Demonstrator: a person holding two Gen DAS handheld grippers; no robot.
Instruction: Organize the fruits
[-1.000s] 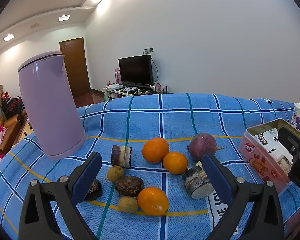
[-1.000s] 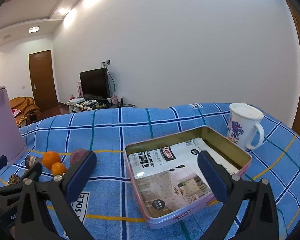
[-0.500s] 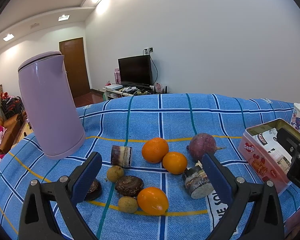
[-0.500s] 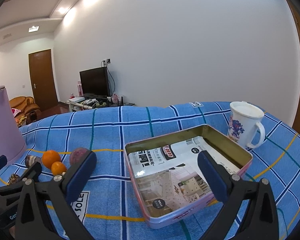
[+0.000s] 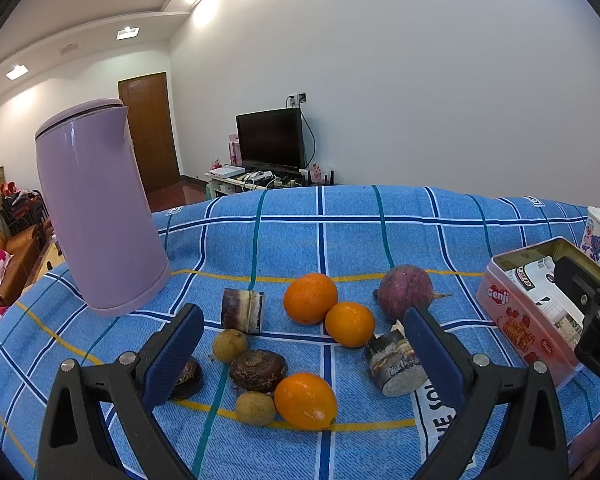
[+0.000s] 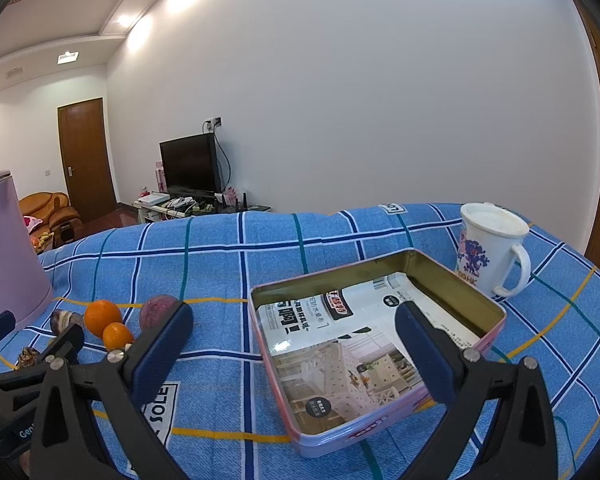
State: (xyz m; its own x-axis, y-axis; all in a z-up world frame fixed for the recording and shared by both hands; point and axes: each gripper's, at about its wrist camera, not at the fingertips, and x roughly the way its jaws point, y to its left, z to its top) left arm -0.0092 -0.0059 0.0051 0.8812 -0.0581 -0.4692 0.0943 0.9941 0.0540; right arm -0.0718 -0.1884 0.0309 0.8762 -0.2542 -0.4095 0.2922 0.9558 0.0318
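On the blue checked tabletop (image 5: 380, 232), a purple kettle (image 5: 96, 212) stands far left. Before the left gripper (image 5: 302, 354), fingers apart and empty, lie 3 oranges (image 5: 310, 298), a beet (image 5: 405, 291) and dark cut pieces. The right gripper (image 6: 294, 354), fingers apart, hovers over the tin (image 6: 460, 292); a mug (image 6: 488, 250) stands beyond it.

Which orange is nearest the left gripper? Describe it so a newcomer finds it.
Start at the tall lilac kettle on the blue checked cloth; the fruit pile lies to its right. The nearest orange sits at the pile's front edge on a yellow stripe, apart from the two touching oranges behind, with a small tan fruit against its left side.
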